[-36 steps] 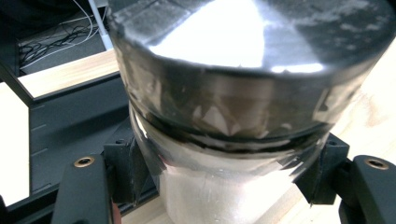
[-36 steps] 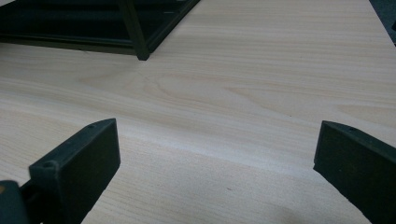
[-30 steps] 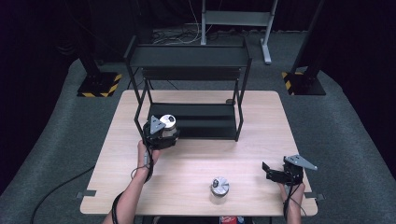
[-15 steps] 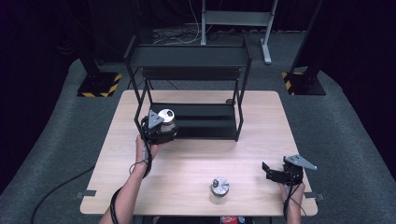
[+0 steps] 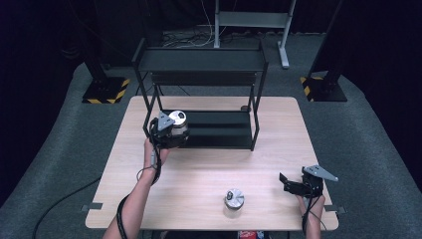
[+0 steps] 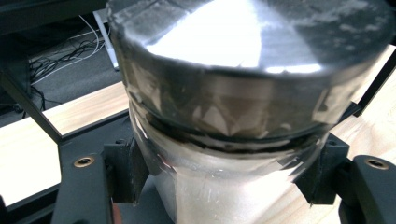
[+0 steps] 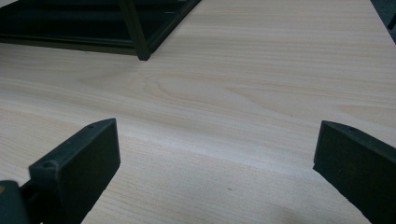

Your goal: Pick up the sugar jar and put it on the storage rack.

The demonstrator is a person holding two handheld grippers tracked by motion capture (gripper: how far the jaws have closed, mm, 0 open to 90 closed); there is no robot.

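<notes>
Gripping a clear-bodied jar with a shiny silver metal lid (image 5: 177, 121), the left tongs (image 5: 168, 133) are clamped on its body just under the lid, a black pad pressed against each side as the left gripper view shows (image 6: 243, 116). The jar stands upright in that grip, at the front left corner of the black metal two-tier shelf rack (image 5: 199, 59), near its left front post and over the left end of the lower shelf; from above I cannot tell whether its base touches the shelf, though it appears to be held just clear of it. The rack stands on the far half of the pale wooden worktop (image 5: 209, 164). A second small jar with a silver lid (image 5: 234, 198) stands on its own near the worktop's front edge, well apart from both hands. The right tongs (image 5: 285, 181) sit near the front right corner, jaws spread wide with nothing between them but bare wood grain, pointing across the worktop toward the rack.
</notes>
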